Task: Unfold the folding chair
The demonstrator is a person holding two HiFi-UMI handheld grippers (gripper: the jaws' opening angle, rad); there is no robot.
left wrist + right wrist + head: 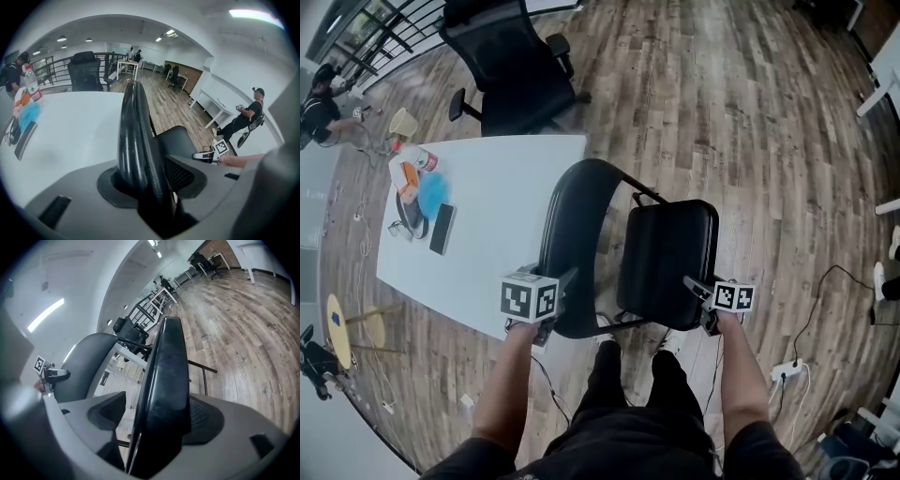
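The black folding chair stands in front of me, partly spread, in the head view. Its curved backrest (577,234) is on the left and its padded seat (667,255) on the right. My left gripper (565,281) is shut on the backrest's lower edge; that edge (136,136) runs up between the jaws of my left gripper (150,185) in the left gripper view. My right gripper (696,286) is shut on the seat's near edge. In the right gripper view the seat (166,376) fills the gap of my right gripper (157,425), with the backrest (86,366) to its left.
A white table (502,197) stands left of the chair, carrying a phone (442,228), a bottle (420,161) and small items. A black office chair (520,80) is behind it. A power strip (786,370) with cable lies on the wooden floor. A person (246,117) stands off to the right.
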